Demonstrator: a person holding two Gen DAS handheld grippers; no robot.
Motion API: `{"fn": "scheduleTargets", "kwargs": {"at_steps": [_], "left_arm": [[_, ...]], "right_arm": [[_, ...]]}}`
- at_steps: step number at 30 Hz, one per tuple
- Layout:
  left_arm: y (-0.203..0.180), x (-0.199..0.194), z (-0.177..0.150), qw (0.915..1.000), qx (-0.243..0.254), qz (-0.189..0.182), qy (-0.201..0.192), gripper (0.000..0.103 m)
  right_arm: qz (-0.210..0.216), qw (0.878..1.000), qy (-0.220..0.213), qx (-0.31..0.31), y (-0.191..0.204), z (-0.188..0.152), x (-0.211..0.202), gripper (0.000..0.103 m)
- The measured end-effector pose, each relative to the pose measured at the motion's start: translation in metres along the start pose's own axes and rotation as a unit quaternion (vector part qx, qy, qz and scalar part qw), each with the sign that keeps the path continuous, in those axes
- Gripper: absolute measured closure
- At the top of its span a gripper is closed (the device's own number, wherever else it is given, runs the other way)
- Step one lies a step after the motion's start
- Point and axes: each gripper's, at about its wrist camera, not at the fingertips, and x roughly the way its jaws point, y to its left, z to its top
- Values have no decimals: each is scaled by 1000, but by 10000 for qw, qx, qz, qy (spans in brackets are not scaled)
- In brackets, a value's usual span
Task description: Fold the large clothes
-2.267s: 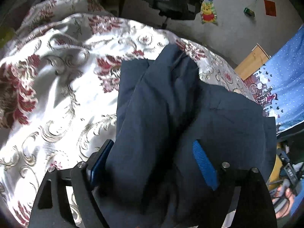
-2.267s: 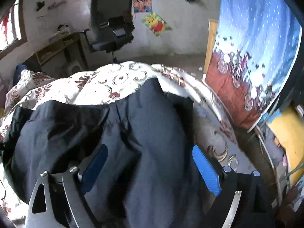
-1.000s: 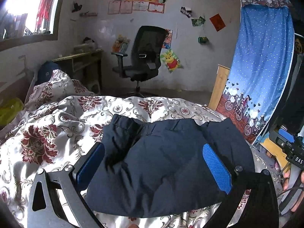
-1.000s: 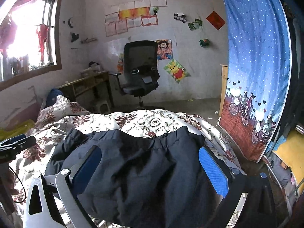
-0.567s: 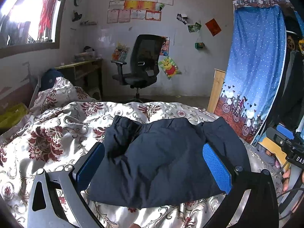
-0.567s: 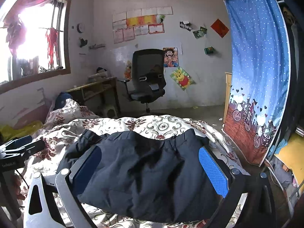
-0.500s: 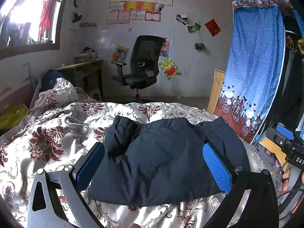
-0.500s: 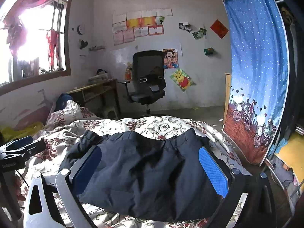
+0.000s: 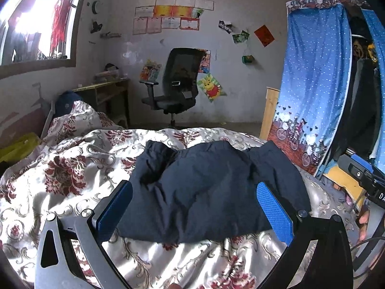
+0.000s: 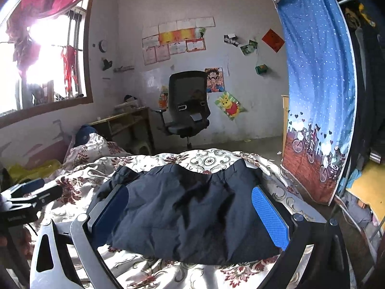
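Observation:
A dark navy garment lies folded into a compact rectangle on the floral bed cover; it also shows in the right wrist view. My left gripper is open and empty, held back above the garment's near edge. My right gripper is open and empty too, raised above the garment's near edge. The left gripper's body shows at the left edge of the right wrist view, and the right gripper's body shows at the right edge of the left wrist view.
A black office chair and a wooden desk stand beyond the bed. A blue patterned curtain hangs on the right, with a wooden board beside it. A window is on the left wall.
Both grippers let go of the garment, drew back and lifted, so the room came into view. Over the last half second they barely moved. The garment lies still.

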Motion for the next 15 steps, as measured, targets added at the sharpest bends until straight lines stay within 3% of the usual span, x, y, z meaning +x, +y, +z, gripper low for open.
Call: {"fn": "scheduleTargets", "kwargs": {"at_steps": [4, 15], "left_arm": [[-3, -10, -10, 9999, -59, -139, -10, 2], [-6, -25, -26, 10000, -25, -35, -43, 2]], "right_arm": [[-10, 10000, -25, -87, 5, -7, -12, 0], [41, 9998, 14, -180, 17, -29, -29, 0]]}}
